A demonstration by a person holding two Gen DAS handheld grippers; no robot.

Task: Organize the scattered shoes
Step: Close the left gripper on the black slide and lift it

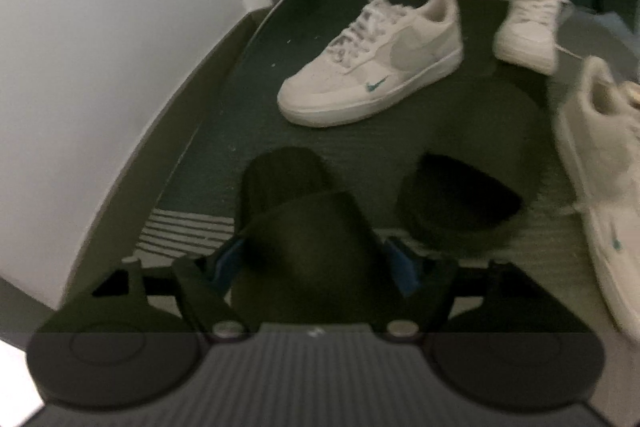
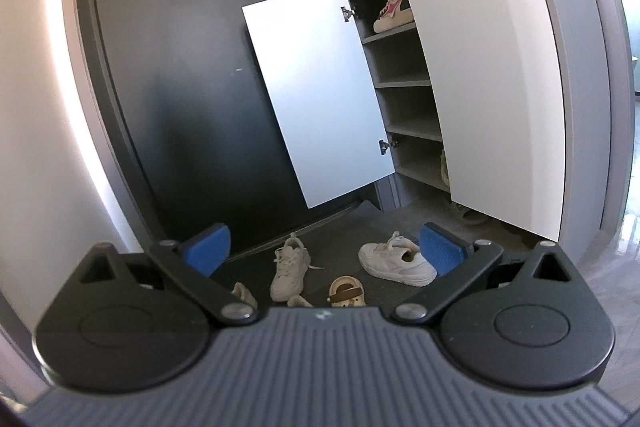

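Tall white shoe cabinet (image 2: 472, 75): both doors swung open, so its mostly bare grey shelves are ready to take pairs. Dark ribbed entry mat (image 1: 224, 131): shoes lie here at odd angles, white leather sneaker with grey swoosh (image 1: 372, 63) among them. Black slip-on slipper (image 1: 304, 227): your left gripper (image 1: 316, 259) has its blue pads clamped on its sides, probably for lifting. Your right gripper (image 2: 324, 251): jaws apart, empty, aimed toward the shelves.

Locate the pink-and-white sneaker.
In the right wrist view, the pink-and-white sneaker sits on an upper shelf of the open shoe cabinet, upper right, between its two white doors.
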